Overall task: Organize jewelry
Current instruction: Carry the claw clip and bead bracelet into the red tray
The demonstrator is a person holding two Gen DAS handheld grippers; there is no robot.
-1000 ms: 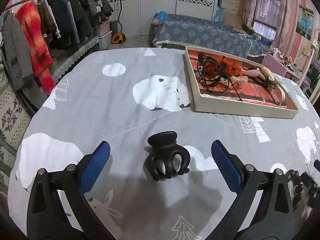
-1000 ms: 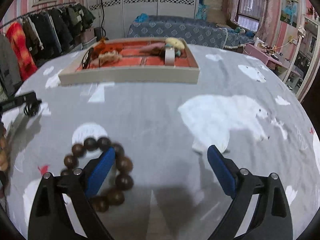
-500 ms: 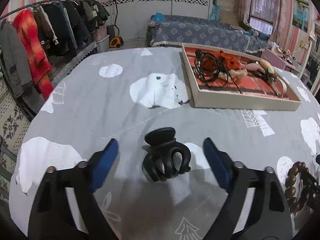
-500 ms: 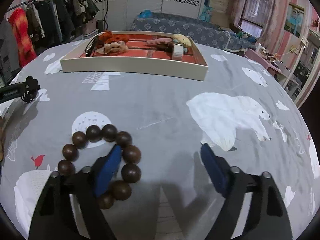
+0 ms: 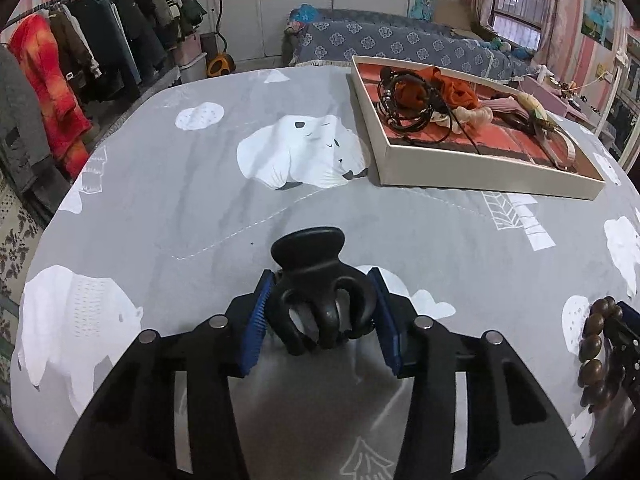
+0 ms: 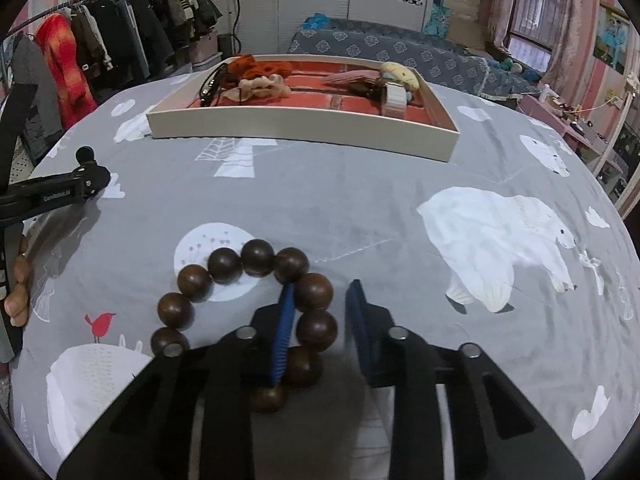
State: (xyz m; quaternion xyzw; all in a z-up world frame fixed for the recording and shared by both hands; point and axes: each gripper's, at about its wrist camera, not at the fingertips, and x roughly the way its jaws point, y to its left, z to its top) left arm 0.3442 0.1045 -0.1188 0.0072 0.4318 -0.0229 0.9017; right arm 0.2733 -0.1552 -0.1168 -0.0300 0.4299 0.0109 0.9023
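Bedspread (image 5: pixel 168 200) carries both: left tool (image 5: pixel 324 312) clamps the hair claw (image 5: pixel 320 288), right tool (image 6: pixel 320 320) pinches the bead bracelet (image 6: pixel 256 256)

1. Wooden bead bracelet (image 6: pixel 256 312): nearest beads hidden behind the right gripper (image 6: pixel 322 304); in the left wrist view only one arc of beads (image 5: pixel 596 356) shows, the rest covered by that gripper near the frame's right edge.
2. Black claw hair clip (image 5: pixel 320 292): sides covered by the left gripper (image 5: pixel 322 312) pads.
3. Tray (image 6: pixel 304 130): items beyond its near wall overlap; individual pieces indistinct.
4. Hand (image 6: pixel 18 292), left of bracelet: fingers only, remainder cut off.
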